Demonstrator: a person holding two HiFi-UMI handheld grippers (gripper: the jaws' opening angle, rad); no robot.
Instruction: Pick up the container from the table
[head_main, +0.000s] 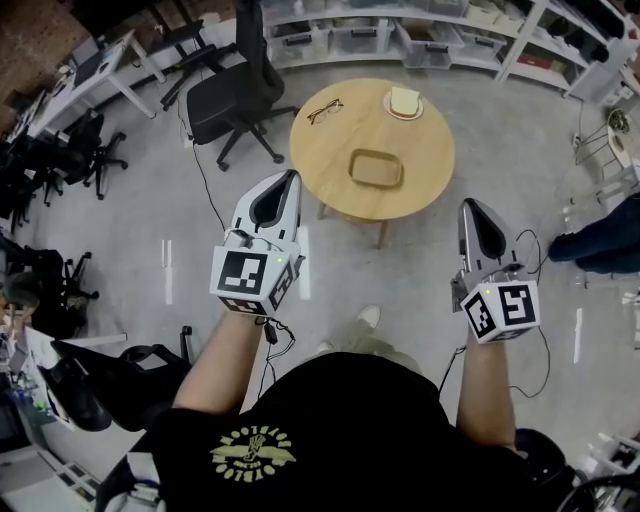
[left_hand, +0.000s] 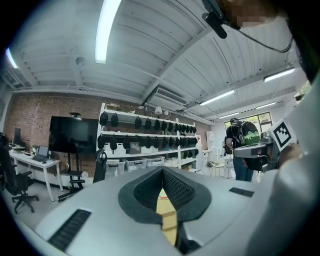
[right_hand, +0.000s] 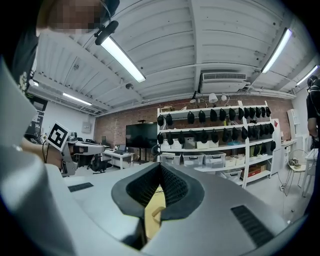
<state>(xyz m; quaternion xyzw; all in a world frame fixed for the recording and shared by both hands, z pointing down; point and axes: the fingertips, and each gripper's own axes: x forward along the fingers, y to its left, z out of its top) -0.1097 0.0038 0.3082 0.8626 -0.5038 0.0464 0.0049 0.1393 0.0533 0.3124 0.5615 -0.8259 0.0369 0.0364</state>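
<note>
The container (head_main: 375, 168) is a shallow tan rectangular tray on the near half of a round wooden table (head_main: 330, 165). My left gripper (head_main: 291, 178) hovers above the floor, short of the table's left front edge, its jaws shut with nothing in them. My right gripper (head_main: 467, 206) hangs by the table's right front edge, also shut and empty. In the left gripper view the ribbed pads (left_hand: 175, 187) meet at the gripper's tip (left_hand: 163, 170), with tan wood below them. The right gripper view shows its jaws (right_hand: 160, 167) closed the same way.
A pair of glasses (head_main: 325, 110) and a plate (head_main: 403, 104) with a yellow item lie on the table's far side. A black office chair (head_main: 235, 95) stands to the table's left. Shelves with bins (head_main: 360, 35) line the back. A person's leg (head_main: 600, 245) is at the right.
</note>
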